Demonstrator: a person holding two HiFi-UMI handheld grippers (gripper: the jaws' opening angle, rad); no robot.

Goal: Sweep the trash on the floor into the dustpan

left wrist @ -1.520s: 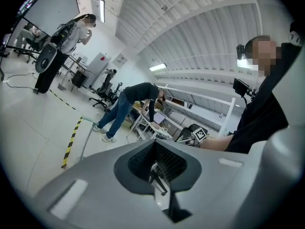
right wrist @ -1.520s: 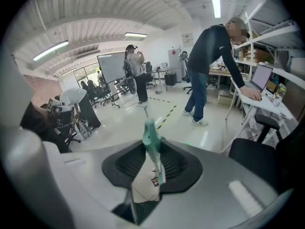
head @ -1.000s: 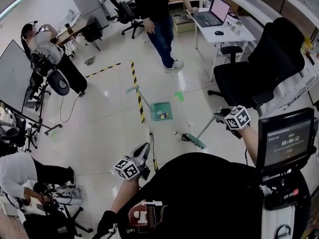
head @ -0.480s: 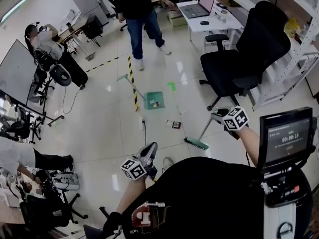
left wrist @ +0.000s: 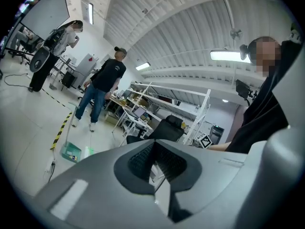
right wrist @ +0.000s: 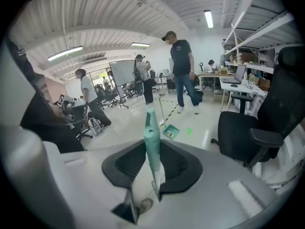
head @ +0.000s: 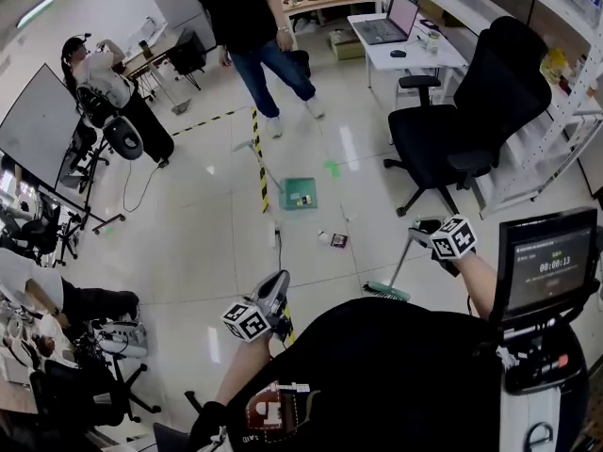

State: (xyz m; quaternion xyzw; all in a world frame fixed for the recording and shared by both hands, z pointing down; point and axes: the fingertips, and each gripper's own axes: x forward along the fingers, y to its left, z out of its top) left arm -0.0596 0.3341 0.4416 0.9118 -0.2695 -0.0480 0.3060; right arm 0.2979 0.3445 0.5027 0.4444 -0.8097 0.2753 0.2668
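Head view: noted right gripper point(head: 426, 229) clamped on long teal broom handle point(right wrist: 151, 142), small dark floor trash point(head: 337, 240) ahead-left of green bristle head point(head: 386, 292), square green dustpan point(head: 301, 193) farther along that line. Left gripper point(head: 268, 299) pinched closed, empty.

We saw a teal dustpan point(head: 301, 194), an off-white floor point(head: 207, 224) and yellow-and-black striped tape point(head: 261, 172). The broom point(head: 387, 292) was teal at bristles and handle. The left gripper point(head: 276, 283) and right gripper point(head: 421, 227) were grey, their cubes marked black-and-white
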